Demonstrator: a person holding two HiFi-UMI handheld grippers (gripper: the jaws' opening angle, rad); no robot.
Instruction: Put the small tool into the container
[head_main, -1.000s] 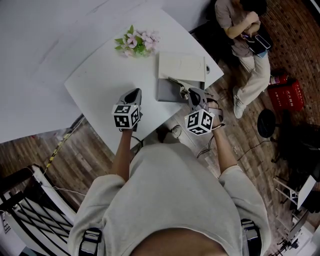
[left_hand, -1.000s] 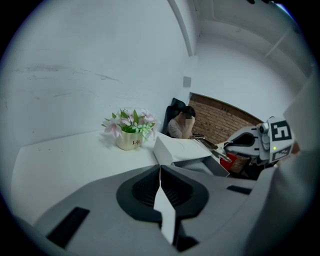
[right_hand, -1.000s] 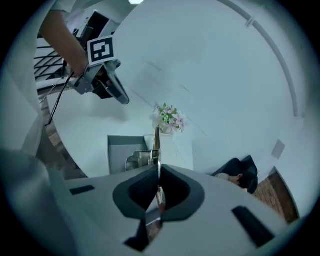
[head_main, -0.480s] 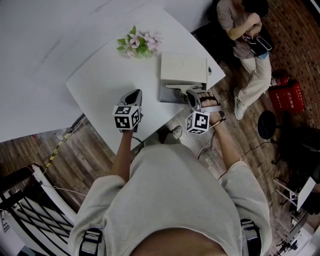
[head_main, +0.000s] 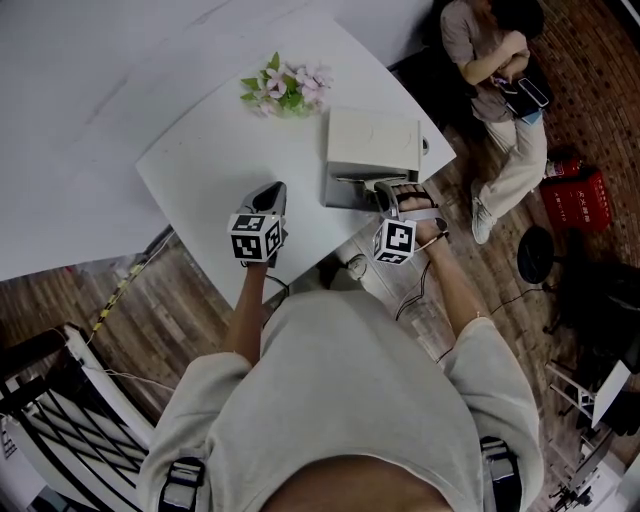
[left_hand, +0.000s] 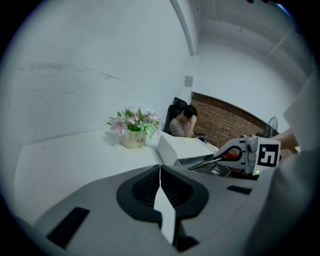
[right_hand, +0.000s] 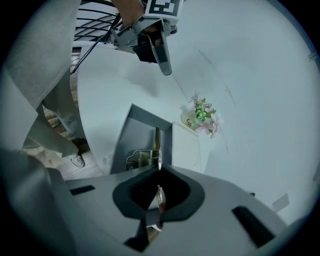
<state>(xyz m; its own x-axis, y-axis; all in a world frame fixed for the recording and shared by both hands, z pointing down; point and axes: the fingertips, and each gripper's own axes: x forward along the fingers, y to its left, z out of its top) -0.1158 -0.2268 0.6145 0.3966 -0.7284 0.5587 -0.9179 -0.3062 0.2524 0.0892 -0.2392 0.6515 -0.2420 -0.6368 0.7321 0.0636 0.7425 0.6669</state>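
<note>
small tool (right_hand: 157, 141) is pinched at its near end in the right gripper (right_hand: 159, 169). Its long axis runs straight out along the gripper's line, and its far end is over the open grey tray of the container (right_hand: 134, 131). Can't tell if it touches the tray. My read: target is directly below, so lower and release. Left gripper (left_hand: 160, 169) is pressed together and empty, over the desk (head_main: 215, 160) to the left, well apart.
</note>
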